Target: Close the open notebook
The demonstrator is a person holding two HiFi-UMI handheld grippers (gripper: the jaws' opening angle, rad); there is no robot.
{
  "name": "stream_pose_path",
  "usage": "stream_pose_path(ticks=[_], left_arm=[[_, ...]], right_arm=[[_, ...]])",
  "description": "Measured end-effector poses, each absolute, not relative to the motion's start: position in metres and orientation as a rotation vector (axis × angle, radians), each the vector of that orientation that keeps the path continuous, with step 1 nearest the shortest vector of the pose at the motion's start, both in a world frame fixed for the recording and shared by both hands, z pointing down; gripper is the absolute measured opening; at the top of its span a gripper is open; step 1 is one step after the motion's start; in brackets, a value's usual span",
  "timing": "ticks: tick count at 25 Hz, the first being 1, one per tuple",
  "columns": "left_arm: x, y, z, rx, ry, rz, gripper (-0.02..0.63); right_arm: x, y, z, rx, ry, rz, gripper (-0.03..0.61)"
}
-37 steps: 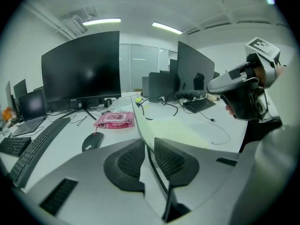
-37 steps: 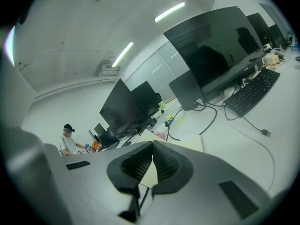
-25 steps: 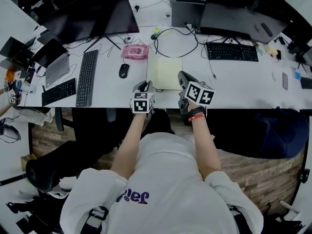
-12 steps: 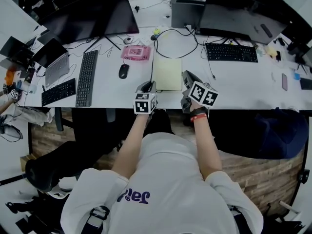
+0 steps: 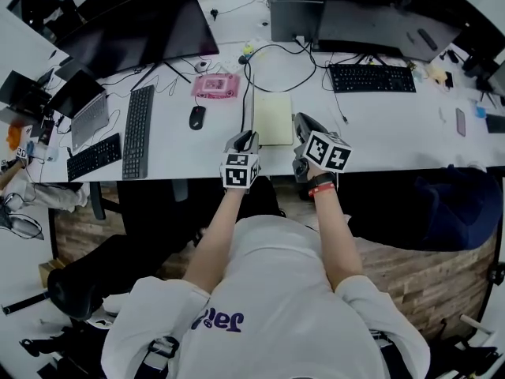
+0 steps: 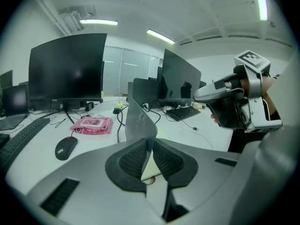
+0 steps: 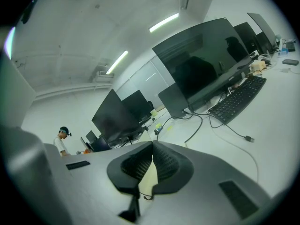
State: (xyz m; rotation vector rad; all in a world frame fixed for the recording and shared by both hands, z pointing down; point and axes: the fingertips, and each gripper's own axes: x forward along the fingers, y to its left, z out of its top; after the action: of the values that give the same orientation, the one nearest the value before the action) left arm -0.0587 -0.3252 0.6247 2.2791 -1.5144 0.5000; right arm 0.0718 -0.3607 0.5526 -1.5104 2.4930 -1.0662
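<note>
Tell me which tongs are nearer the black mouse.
Left. The left tongs, jaws just eased wider with the cover of the notebook between them, sit right of the mouse; the right tongs are beyond the notebook.

This is an open-plan office. A long white desk (image 5: 394, 144) runs across the head view. Big dark monitors (image 5: 150, 22) stand on it in the upper left and upper right, with black keyboards (image 5: 138, 129) in front of them. There are also a mouse (image 5: 196, 117), a laptop (image 5: 88, 113) at the left edge, a notebook (image 5: 274, 119) in the middle and black cables (image 5: 284, 58). In the left gripper view the ceiling carries strip lights (image 6: 98, 21), and glass walls (image 6: 124, 71) stand behind the screens. At the left of the right gripper view a person (image 7: 61, 139) is seen far away, near more monitors.
</note>
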Motion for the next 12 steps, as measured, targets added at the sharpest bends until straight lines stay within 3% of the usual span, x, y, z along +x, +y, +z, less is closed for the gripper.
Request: stream_pose_path(ticks=[12], left_arm=[[-0.028, -0.328, 0.635, 2.330, -1.434, 0.509, 0.083]], right_arm=[[0.097, -0.354, 0.562, -1.574, 2.453, -1.066, 0.002]])
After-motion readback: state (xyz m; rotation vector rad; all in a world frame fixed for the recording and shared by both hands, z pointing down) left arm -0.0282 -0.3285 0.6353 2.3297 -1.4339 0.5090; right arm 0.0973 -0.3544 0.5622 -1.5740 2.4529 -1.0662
